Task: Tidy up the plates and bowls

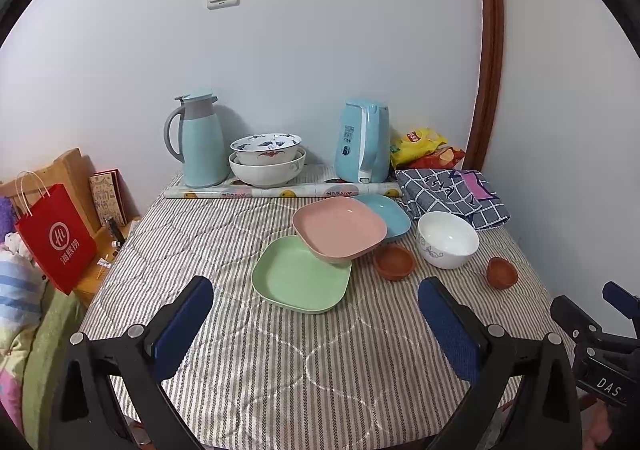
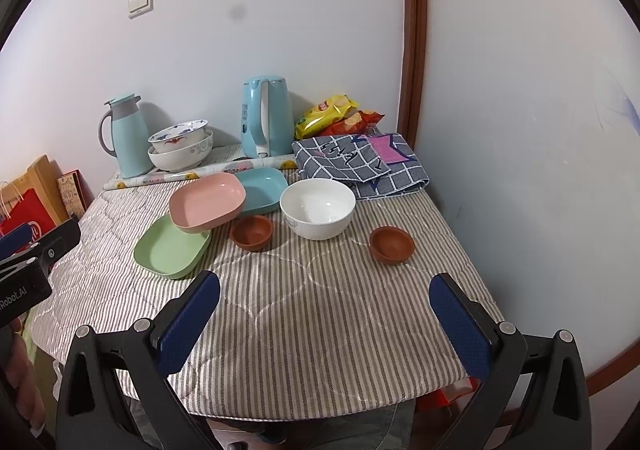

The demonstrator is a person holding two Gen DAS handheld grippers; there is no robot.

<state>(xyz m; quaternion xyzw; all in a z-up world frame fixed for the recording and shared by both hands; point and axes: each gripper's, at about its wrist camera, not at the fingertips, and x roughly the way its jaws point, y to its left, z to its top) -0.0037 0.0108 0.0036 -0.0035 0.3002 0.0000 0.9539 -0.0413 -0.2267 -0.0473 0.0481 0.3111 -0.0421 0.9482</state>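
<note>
The striped tabletop carries everything. At its back stand a pale blue thermos jug, an electric kettle and two nested patterned bowls. Mid-table, a pink square plate sits tilted on a green plate and a blue plate. A white bowl stands between two small brown bowls. The left hand-held gripper and right hand-held gripper hover near the front edge, jaws wide apart, holding nothing.

Glossy white bowl, matt clay cups, smooth plastic-looking pink plate on quilted striped cloth
</note>
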